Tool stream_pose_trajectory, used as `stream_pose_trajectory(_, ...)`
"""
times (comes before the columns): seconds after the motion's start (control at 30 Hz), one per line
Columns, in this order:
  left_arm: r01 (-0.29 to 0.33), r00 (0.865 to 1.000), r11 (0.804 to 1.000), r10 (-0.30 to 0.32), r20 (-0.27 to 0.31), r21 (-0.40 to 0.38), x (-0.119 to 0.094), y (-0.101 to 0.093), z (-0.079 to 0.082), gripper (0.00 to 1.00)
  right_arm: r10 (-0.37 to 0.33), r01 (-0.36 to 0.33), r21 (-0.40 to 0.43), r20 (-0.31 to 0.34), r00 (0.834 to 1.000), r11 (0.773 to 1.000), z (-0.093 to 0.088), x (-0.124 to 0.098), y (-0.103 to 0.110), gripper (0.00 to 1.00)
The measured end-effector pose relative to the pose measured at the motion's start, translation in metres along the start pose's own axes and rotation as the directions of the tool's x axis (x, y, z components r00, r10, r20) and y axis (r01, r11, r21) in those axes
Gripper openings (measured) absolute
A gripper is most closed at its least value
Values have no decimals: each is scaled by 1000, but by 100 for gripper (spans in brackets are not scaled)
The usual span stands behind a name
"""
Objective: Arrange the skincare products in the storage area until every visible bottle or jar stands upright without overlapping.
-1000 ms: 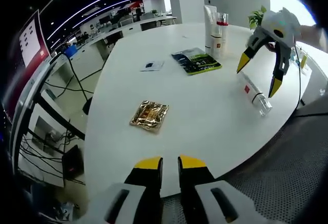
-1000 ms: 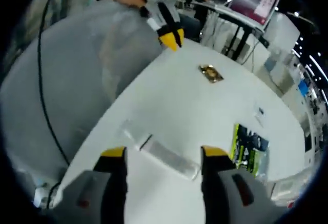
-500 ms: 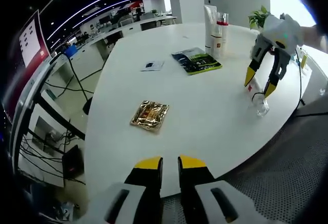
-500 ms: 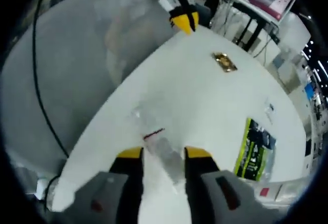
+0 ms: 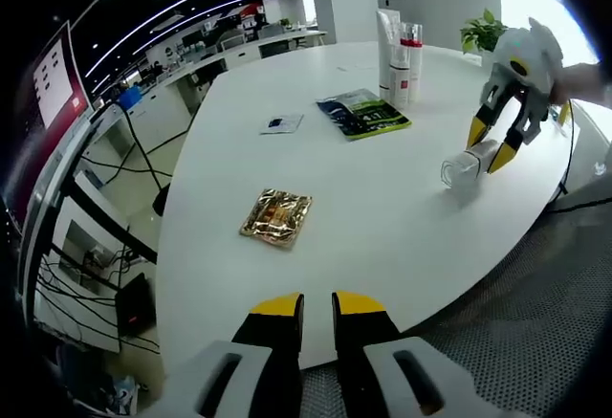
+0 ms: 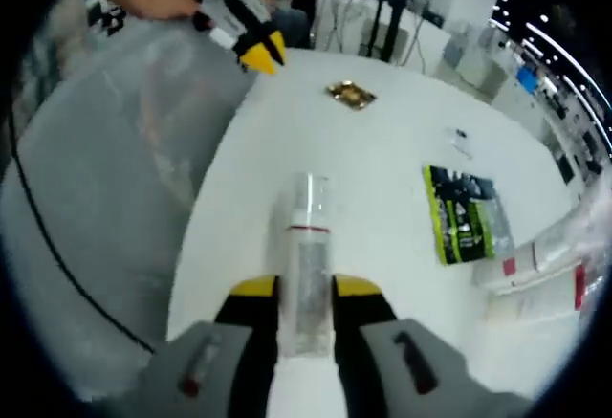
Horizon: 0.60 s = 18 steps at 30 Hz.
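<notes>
right gripper [image 6: 304,291]: jaws were spread wide above the bottle a second ago, now they're pinched in tight on it
clear bottle [image 6: 306,246]: was lying flat on the white table [image 5: 382,208], now it's up off the surface, sticking out forward from the jaws, clear cap end leading

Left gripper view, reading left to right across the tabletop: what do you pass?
Gold foil packet → small white card → green-and-black packet → upright bottles → clear bottle held lying down in the right tool.
</notes>
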State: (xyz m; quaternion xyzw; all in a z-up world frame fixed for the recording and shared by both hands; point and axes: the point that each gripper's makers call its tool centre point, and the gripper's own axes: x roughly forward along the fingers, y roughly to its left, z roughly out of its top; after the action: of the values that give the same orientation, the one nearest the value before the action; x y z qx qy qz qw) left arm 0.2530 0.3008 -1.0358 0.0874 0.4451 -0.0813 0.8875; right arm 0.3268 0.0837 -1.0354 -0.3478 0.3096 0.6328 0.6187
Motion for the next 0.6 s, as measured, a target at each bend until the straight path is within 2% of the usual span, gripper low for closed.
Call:
stream_pose_trajectory(0.13,12,1000,1000,-12,6,11,0,-3,1,13,-90,77,146,83,992,986,23,-23,-9,18)
stream_pose_trajectory(0.23,22,1000,1000,-22,12,20,-1,-6,3,13,-140,112,195,136,981,974,42,-42,-10,18)
stream_pose_trajectory(0.47,41,998,998,-43,36,51,-3,-13,8,13,-210,160,252,187,960,954,78,-69,-6,18)
stream_pose_trajectory(0.53,46,998,998,-48,48,51,-4,-14,10,13,-236,162,295,233,944,941,99,-77,-4,18)
stream_pose_trajectory(0.6,51,996,997,-54,65,56,-6,-15,13,13,-250,159,322,263,932,933,111,-81,-2,18)
